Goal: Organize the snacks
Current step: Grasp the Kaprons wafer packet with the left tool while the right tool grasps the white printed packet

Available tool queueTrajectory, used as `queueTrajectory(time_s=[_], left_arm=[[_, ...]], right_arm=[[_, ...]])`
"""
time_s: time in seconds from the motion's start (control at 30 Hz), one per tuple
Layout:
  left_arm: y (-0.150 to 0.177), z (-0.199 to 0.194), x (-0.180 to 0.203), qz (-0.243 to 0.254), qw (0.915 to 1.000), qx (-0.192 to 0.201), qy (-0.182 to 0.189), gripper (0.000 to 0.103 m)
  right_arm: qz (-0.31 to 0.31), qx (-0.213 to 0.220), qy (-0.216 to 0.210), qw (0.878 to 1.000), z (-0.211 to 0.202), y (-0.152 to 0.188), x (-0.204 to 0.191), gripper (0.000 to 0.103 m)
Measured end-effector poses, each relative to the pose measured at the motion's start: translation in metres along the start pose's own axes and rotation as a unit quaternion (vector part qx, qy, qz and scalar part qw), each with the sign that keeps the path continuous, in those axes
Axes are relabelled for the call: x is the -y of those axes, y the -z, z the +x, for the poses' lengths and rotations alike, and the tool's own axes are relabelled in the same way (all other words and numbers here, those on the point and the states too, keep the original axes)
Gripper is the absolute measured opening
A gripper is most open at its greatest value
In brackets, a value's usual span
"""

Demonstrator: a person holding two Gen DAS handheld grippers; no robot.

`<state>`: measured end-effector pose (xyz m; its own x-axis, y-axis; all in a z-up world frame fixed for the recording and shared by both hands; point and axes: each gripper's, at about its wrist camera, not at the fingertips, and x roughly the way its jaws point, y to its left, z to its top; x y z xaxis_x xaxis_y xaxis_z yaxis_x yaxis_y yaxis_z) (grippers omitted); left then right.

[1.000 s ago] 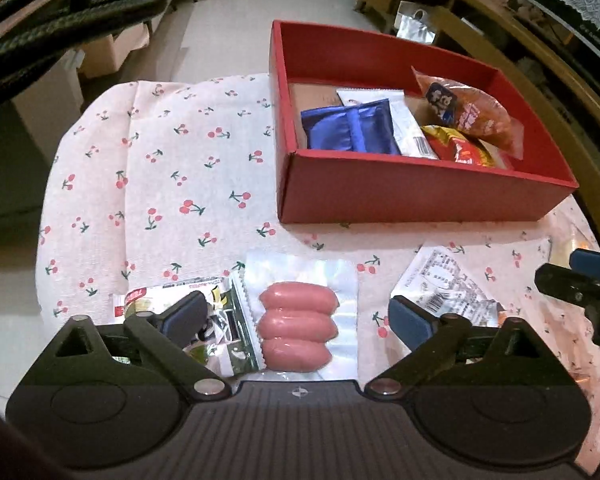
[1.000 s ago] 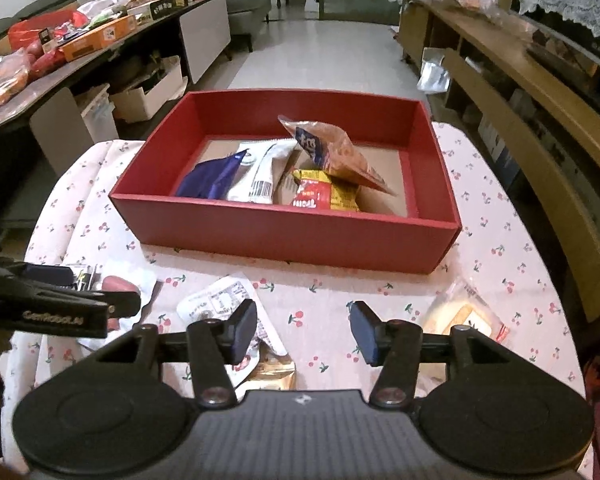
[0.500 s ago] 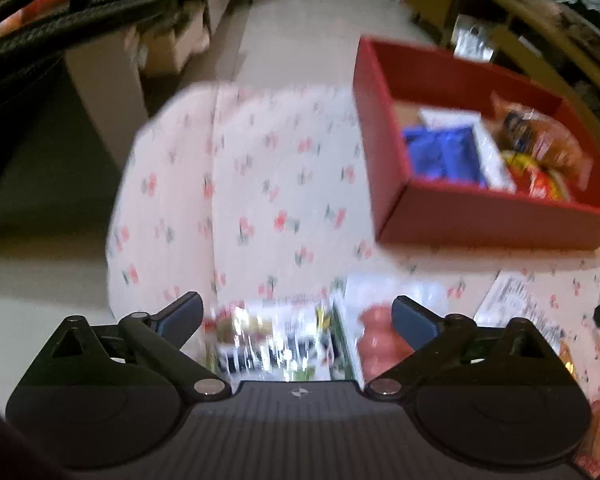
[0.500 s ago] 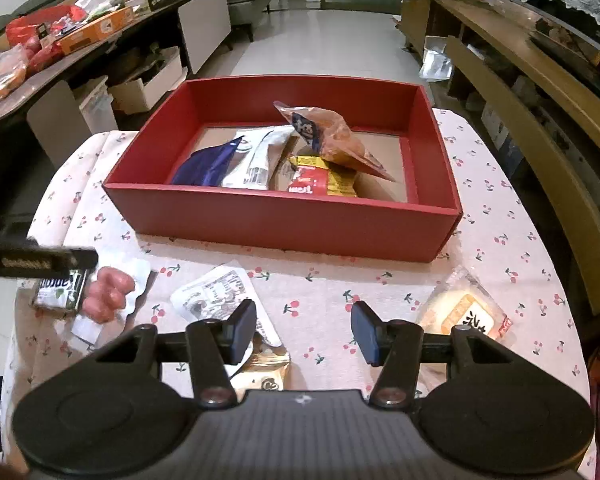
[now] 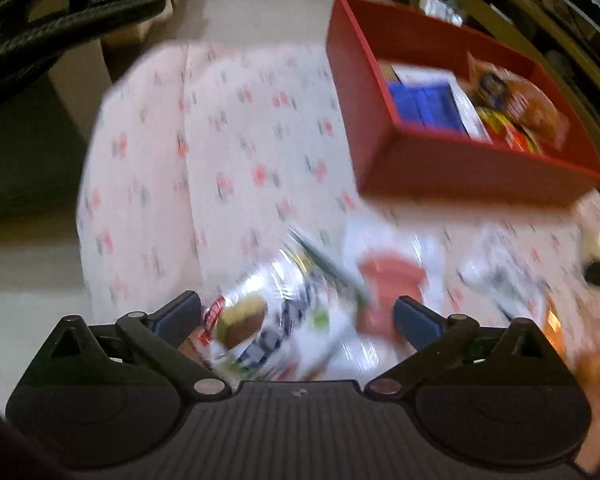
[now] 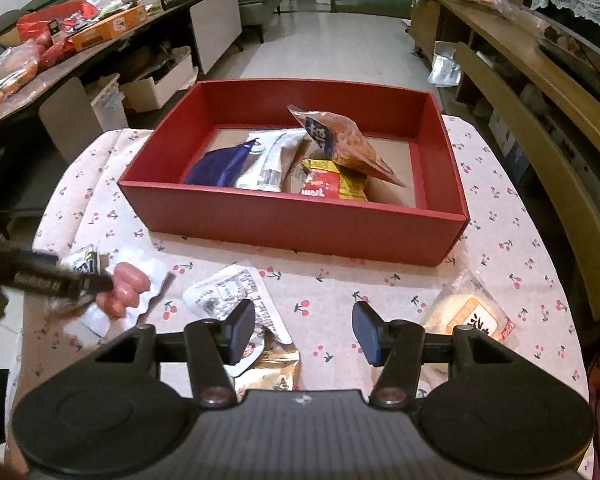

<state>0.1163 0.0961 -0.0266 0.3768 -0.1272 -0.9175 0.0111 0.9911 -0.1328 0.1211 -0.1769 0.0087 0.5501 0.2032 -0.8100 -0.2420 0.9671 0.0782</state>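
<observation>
A cherry-print tablecloth (image 6: 500,240) covers the table in a cluttered living room. The left gripper (image 5: 296,314), jaws apart, straddles a snack packet (image 5: 276,320) lying near-left, long axis slanting far-right; red box (image 6: 300,224) beyond. The right gripper (image 6: 304,330) stands apart, empty.

The left gripper (image 5: 296,314) is hanging over the table (image 5: 220,140), jaws standing wide apart around a blurred white snack pack (image 5: 276,320). A sausage pack (image 5: 392,276) is lying just beside it, a printed packet (image 5: 500,268) further right. The red box (image 5: 460,164) is holding several snacks.
</observation>
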Motion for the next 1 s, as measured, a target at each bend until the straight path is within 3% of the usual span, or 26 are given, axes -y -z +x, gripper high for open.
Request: queueTrajectory(time_s=[0.1,0.17,0.27,0.33,0.47,0.5,0.63,0.7,1.0], left_arm=[[0.018,-0.007,0.0,-0.01,0.9992,-0.028,0.025,0.103],[0.019,-0.01,0.004,0.004,0.9998,-0.018,0.011,0.103],[0.01,-0.007,0.01,0.035,0.9984,0.017,-0.041,0.103],[0.007,0.006,0.009,0.048,0.997,0.005,-0.059,0.103],[0.005,0.014,0.009,0.042,0.9978,0.006,-0.05,0.102],[0.007,0.014,0.011,0.046,0.9977,0.008,-0.049,0.097],[0.017,0.002,0.021,0.07,0.9969,0.018,-0.032,0.07],[0.021,-0.003,0.02,0.064,0.9978,0.018,-0.001,0.068],[0.028,-0.019,0.03,0.082,0.9941,0.028,0.065,0.066]], right_arm=[[0.0,0.005,-0.003,1.0,-0.004,0.0,0.0,0.059],[0.001,0.005,-0.004,1.0,-0.005,0.001,-0.001,0.06],[0.004,0.001,-0.006,1.0,-0.005,0.002,-0.001,0.06],[0.002,0.002,-0.003,1.0,-0.005,0.003,0.0,0.06],[0.0,0.009,0.003,1.0,-0.008,0.001,0.008,0.06],[-0.004,0.009,0.003,1.0,-0.007,0.001,0.009,0.06],[-0.029,0.003,-0.002,1.0,-0.004,0.0,0.01,0.06],[-0.046,-0.004,-0.009,0.999,0.0,-0.001,0.009,0.06],[-0.152,-0.04,-0.051,0.986,0.035,-0.008,-0.028,0.06]])
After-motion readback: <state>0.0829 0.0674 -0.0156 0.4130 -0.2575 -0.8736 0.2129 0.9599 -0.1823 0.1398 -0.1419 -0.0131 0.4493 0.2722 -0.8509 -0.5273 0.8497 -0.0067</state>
